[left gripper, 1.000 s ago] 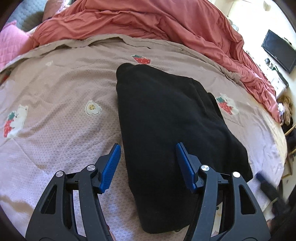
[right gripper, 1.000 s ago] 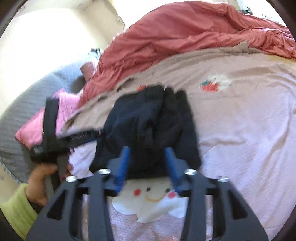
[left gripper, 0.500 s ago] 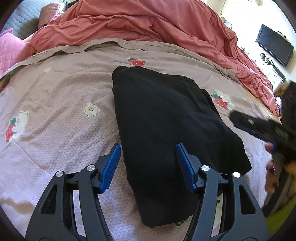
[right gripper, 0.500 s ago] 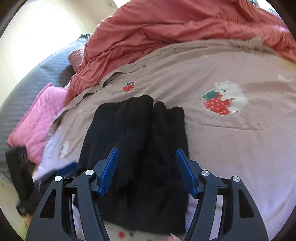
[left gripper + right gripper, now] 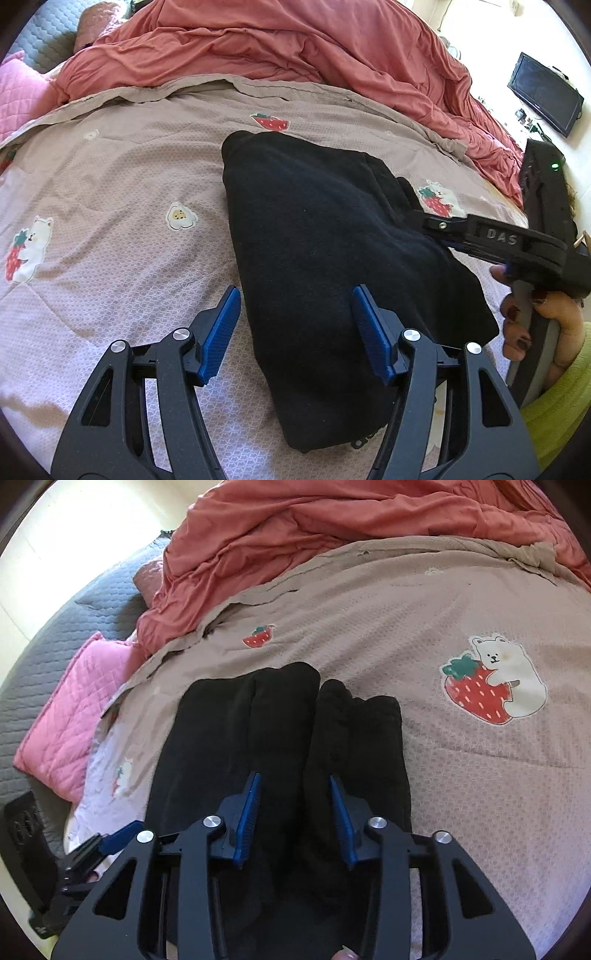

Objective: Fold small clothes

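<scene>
A folded black garment [image 5: 325,258] lies on the pink printed bedspread [image 5: 110,221]. My left gripper [image 5: 297,328] is open and empty, with its blue pads over the garment's near left edge. My right gripper [image 5: 295,814] is partly closed, its jaws astride a raised ridge of the black garment [image 5: 280,731] at its near end. In the left wrist view the right gripper [image 5: 480,236] reaches onto the garment's right side, held by a hand. In the right wrist view the left gripper [image 5: 92,849] shows at the lower left.
A rumpled red duvet [image 5: 277,40] is piled across the far side of the bed. A pink quilted pillow [image 5: 74,716] and a grey cover [image 5: 55,627] lie at the left. A dark TV screen [image 5: 545,92] hangs on the far right wall.
My right gripper has moved in onto the garment's right side and its jaws have narrowed around a fold. My left gripper has stayed open and nearly still.
</scene>
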The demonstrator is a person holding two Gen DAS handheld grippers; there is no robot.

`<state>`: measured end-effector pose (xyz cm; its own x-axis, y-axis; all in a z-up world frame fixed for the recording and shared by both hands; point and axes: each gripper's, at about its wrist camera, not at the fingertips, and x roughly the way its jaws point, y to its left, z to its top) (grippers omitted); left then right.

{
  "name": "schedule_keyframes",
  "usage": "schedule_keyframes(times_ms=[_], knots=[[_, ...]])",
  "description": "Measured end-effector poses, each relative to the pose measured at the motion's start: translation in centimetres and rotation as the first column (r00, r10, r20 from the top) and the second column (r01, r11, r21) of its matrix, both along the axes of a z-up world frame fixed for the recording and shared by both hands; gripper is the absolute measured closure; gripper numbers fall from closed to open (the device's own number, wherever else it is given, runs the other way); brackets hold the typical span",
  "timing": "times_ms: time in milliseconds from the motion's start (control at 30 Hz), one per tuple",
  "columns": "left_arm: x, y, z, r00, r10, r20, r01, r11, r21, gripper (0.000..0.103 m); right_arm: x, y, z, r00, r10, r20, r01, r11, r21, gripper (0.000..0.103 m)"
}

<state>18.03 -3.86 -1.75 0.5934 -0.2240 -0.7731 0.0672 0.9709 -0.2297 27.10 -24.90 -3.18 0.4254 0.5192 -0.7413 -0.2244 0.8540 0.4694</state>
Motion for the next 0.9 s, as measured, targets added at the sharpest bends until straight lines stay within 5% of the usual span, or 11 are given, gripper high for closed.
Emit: schedule_keyframes(times_ms=[133, 300, 667, 833, 900], knots=[[0.0, 0.0, 0.0, 1.000, 0.001, -0.003, -0.001, 1.000, 0.003, 0.046, 0.2, 0.2, -0.6, 1.000, -0.005, -0.015, 0.005, 1.000, 0.006, 0.061], [0.1, 0.2, 0.0, 1.000, 0.003, -0.006, -0.003, 1.000, 0.005, 0.045, -0.6, 0.6, 0.2, 0.999, 0.009, 0.039, -0.009, 1.000, -0.007, 0.086], [-0.1, -1.5, 1.8, 0.999, -0.051, 0.014, 0.051, 0.999, -0.003, 0.045, -3.1, 0.8, 6.3, 0.967, 0.085, 0.238, -0.040, 0.981, -0.187, 0.092], [0.0, -3.1, 1.8, 0.997, -0.080, -0.001, 0.080, 0.997, 0.005, 0.045, -2.0, -0.8, 3.6, 0.987, 0.032, 0.156, 0.002, 0.976, -0.216, 0.092], [-0.1, -4.0, 1.5, 0.995, -0.095, -0.004, 0.095, 0.994, 0.052, 0.041, -1.6, -1.4, 2.1, 0.989, -0.014, 0.149, 0.057, 0.955, -0.290, 0.103]])
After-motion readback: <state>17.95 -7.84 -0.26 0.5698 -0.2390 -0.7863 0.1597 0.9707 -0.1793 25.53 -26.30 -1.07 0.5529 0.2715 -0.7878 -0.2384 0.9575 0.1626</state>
